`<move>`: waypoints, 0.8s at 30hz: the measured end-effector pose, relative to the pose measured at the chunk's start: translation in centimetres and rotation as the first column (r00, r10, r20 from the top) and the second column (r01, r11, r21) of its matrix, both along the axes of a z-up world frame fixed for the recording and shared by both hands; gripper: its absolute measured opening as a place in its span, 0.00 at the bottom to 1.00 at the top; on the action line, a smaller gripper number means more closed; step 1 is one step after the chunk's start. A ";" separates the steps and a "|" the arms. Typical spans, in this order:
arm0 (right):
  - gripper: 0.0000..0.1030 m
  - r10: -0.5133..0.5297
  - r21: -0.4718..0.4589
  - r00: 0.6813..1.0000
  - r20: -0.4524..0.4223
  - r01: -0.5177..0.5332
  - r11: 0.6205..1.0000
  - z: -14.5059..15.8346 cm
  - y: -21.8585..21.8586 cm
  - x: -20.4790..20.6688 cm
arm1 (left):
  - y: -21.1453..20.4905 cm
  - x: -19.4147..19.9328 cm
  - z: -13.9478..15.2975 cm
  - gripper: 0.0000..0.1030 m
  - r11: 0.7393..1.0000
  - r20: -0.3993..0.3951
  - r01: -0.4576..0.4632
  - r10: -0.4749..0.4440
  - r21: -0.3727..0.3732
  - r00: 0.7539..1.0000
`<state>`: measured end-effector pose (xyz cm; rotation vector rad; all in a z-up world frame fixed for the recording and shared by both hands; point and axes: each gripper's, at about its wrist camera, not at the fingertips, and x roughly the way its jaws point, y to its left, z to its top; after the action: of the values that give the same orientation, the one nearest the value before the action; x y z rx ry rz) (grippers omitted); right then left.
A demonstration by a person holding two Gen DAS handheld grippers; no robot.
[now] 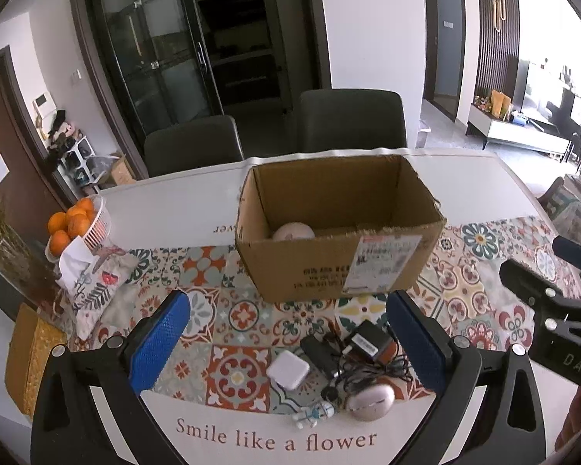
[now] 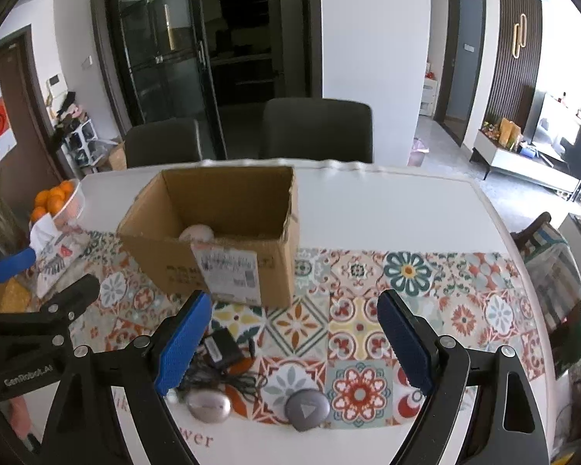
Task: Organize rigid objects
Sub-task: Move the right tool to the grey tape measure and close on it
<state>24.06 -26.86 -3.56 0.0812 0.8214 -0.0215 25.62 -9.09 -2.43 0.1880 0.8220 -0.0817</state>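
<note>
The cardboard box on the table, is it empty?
No. In the left wrist view the cardboard box already holds a round pale object at its bottom.

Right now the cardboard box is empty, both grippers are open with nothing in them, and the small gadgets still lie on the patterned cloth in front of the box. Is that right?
Not quite: the cardboard box is not empty. A pale round object already lies inside, as the left wrist view shows. The rest stands: the left gripper and right gripper are open and hold nothing, and the gadgets, such as the black adapter, lie in front of the box.
</note>
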 end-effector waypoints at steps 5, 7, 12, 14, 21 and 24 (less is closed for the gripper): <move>0.85 0.017 0.000 1.000 -0.019 -0.017 1.000 -1.6 0.1 -1.2 | -0.1 -1.2 -1.5 1.00 1.000 -0.032 0.013 -0.014 -0.018 0.999; 0.85 0.022 0.007 0.999 -0.034 -0.022 1.000 -2.4 0.1 -1.6 | -0.2 -1.5 -2.3 1.00 1.000 -0.051 0.013 -0.014 -0.021 0.999; 0.85 0.034 0.001 0.996 -0.083 -0.034 0.999 -4.5 0.0 -2.1 | -0.5 -1.9 -4.7 1.00 1.000 -0.110 0.014 -0.015 -0.019 0.994; 0.85 0.039 0.009 0.994 -0.105 -0.039 0.999 -5.5 0.0 -2.2 | -0.7 -2.0 -5.6 1.00 1.000 -0.131 0.016 -0.018 -0.016 0.991; 0.84 0.056 0.029 0.980 -0.190 -0.051 0.998 -8.9 -0.2 -2.2 | -1.1 -2.4 -8.8 1.00 1.000 -0.188 0.010 -0.009 0.003 0.982; 0.82 0.064 0.042 0.970 -0.233 -0.055 0.998 -10.6 -0.4 -2.0 | -1.3 -2.3 -10.1 1.00 1.000 -0.215 0.008 -0.005 0.015 0.977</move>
<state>22.06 -27.23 -14.20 0.0883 1.0606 0.0409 23.29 -10.35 -12.54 0.1987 1.0378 -0.1031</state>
